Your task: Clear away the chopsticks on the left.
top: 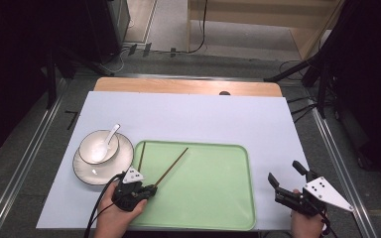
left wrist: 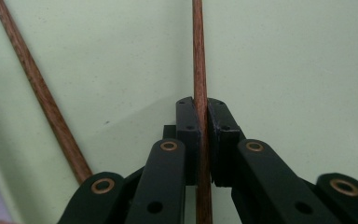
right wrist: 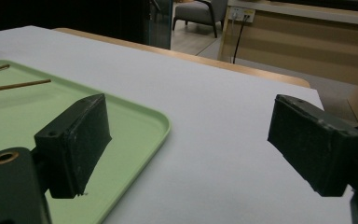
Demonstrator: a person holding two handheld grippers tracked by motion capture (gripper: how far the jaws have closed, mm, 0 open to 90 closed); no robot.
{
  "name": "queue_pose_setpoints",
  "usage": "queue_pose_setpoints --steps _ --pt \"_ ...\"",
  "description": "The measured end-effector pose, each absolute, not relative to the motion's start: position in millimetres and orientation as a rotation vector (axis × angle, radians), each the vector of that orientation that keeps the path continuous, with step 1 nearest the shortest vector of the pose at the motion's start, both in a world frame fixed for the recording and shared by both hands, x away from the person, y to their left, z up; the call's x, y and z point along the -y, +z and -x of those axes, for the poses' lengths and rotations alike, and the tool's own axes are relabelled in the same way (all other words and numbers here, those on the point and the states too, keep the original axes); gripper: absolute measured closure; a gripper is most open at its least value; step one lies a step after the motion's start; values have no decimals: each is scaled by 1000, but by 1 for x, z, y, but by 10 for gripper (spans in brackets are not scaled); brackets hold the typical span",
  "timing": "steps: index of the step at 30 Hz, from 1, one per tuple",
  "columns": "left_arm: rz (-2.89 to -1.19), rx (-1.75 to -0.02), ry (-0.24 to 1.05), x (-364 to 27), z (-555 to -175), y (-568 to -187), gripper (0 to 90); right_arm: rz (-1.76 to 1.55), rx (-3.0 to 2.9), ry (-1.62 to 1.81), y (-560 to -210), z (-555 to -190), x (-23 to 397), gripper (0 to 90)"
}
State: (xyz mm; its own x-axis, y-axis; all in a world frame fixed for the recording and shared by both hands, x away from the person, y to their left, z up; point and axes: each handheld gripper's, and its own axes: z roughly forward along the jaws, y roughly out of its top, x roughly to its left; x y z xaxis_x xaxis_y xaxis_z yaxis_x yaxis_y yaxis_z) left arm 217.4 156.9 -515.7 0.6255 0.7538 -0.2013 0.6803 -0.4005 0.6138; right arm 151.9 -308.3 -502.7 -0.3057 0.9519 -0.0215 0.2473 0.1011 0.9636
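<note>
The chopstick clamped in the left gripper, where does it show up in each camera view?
High view: held chopstick slants up-right from the left gripper.
Left gripper view: upright at centre, pinched between the jaws.
Right gripper view: far left, probably the lower stick.
Shared landmark: green tray.

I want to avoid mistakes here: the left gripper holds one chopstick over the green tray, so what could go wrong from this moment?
1. The left gripper pinches the held chopstick near one end, so the long free part may swing or slip in the pads.
2. The second chopstick lies close beside it on the tray; a sweep could knock it.
3. The bowl with its spoon stands just left of the tray, so a wide move that way could hit it.
</note>
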Motion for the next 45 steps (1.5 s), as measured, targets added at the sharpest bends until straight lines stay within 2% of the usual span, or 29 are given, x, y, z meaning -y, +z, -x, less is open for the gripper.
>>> queue_pose_setpoints --steps 10,14,16,19,22,25,34,45 --pt "-2162 -1122 119 -153 -217 -516 776 -1197 -1665 1251 -503 -153 307 133" --pt "-2161 -1111 137 -153 -221 -513 641 -1193 -1667 1256 -503 -153 307 133" --pt "-2125 -1111 124 -152 -225 -510 611 -1196 -1666 1257 -503 -153 308 133" --pt "-2112 -1082 156 -140 -233 -500 673 -1207 -1664 1264 -504 -154 310 133" --pt "-2130 -1034 159 -120 -245 -495 810 -1213 -1659 1272 -505 -155 311 133" --pt "-2141 -1013 138 -98 -260 -496 896 -1210 -1654 1279 -504 -155 312 133" --pt "-2222 -1023 161 -49 -292 -520 900 -1183 -1680 1280 -505 -157 305 133" --pt "-2154 -1190 257 -78 -303 -518 900 -1174 -1687 1303 -506 -158 302 133"
